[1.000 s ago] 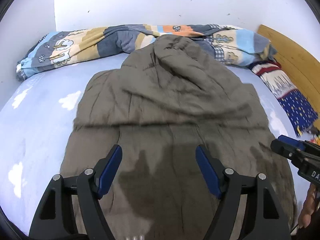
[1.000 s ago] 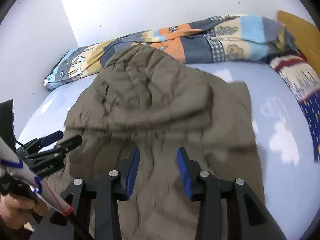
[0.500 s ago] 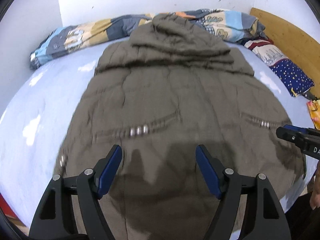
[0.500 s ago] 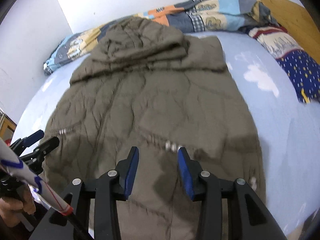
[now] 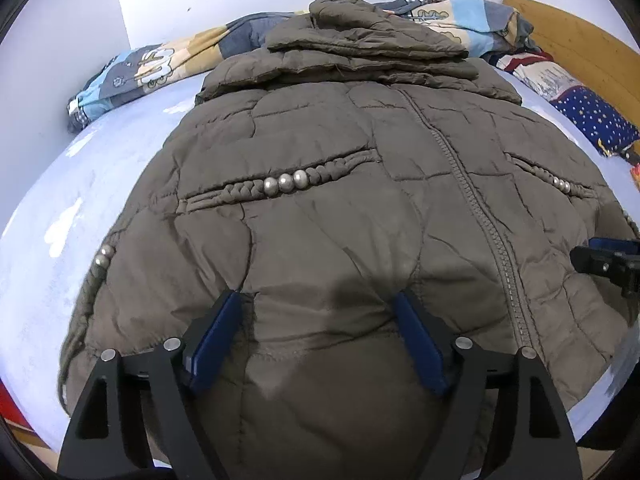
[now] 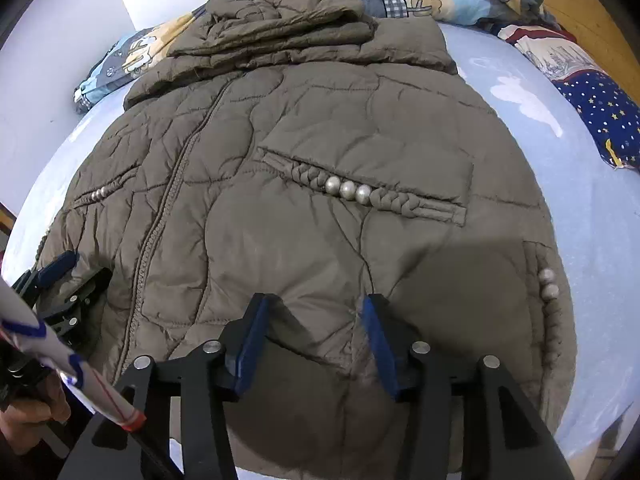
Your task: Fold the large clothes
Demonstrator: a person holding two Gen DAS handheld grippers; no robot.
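An olive-brown quilted coat [image 5: 340, 208] [image 6: 320, 140] lies front up on the bed, zipped, hood folded at the far end. My left gripper [image 5: 316, 298] stands over the coat's near hem, left of the zip; its jaws are opening and its blue fingertips [image 5: 230, 308] touch the padding, which bulges between them without being pinched. My right gripper [image 6: 315, 298] is at the hem right of the zip, below the pearl-trimmed pocket [image 6: 348, 190]. Its jaws are opening too, with coat fabric between them, not clamped. Each gripper shows at the other view's edge: right gripper [image 5: 600, 256], left gripper [image 6: 68, 276].
The coat rests on a pale blue sheet [image 5: 60, 208] with cloud prints. A patchwork quilt [image 5: 152, 68] is bunched along the white far wall. A navy starred pillow [image 6: 600, 112] and a wooden headboard [image 5: 580, 36] are on the right. A hand [image 6: 32, 420] holds the left gripper.
Both grippers have come down and back toward the coat's near hem, so the coat now fills both views. The right jaws have spread wider, and the left slightly.
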